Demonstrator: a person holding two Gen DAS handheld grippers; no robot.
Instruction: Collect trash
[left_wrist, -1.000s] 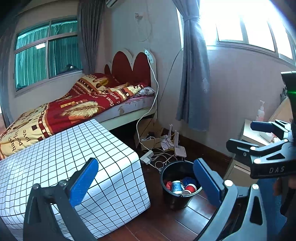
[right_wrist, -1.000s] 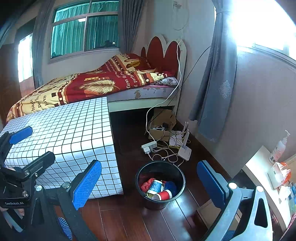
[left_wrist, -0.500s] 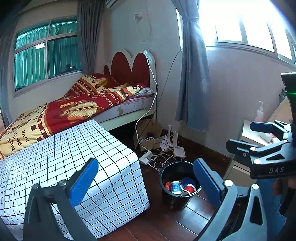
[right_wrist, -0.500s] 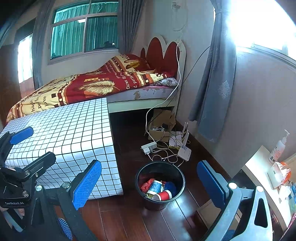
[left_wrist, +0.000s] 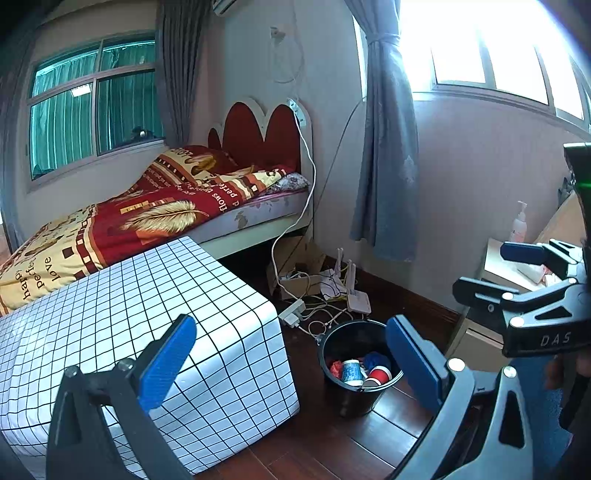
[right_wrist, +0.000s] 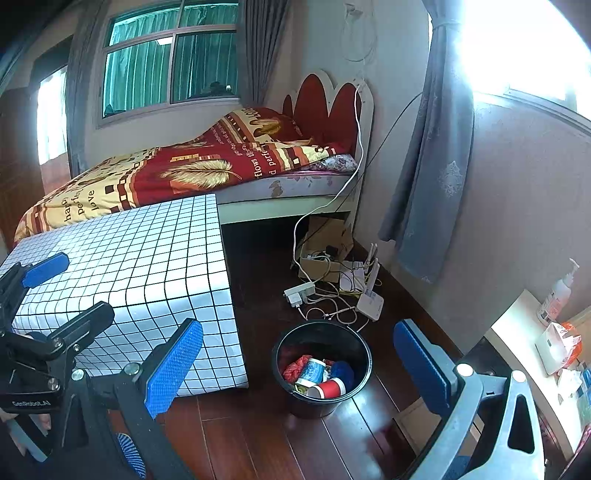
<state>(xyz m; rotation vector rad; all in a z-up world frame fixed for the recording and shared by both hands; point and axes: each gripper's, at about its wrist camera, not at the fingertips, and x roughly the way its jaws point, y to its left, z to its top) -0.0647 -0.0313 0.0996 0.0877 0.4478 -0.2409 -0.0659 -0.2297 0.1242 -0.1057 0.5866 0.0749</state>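
Note:
A black bin (left_wrist: 334, 363) stands on the dark wood floor beside the checked table. It holds paper cups (left_wrist: 351, 370), a red wrapper and blue trash. It also shows in the right wrist view (right_wrist: 354, 354) with the cups (right_wrist: 328, 387) inside. My left gripper (left_wrist: 291, 362) is open and empty, high above the floor, the bin just inside its right finger. My right gripper (right_wrist: 299, 365) is open and empty above the bin. Each gripper shows at the edge of the other's view.
A table with a white checked cloth (left_wrist: 122, 295) stands left of the bin. Behind it is a bed (left_wrist: 147, 214). Cables, a power strip (right_wrist: 299, 293) and a router (right_wrist: 369, 302) lie on the floor behind the bin. A side table with a pump bottle (right_wrist: 554, 299) is at right.
Both views have drifted very slightly; the bin sits a touch further left in the left wrist view. Both grippers stay open and empty.

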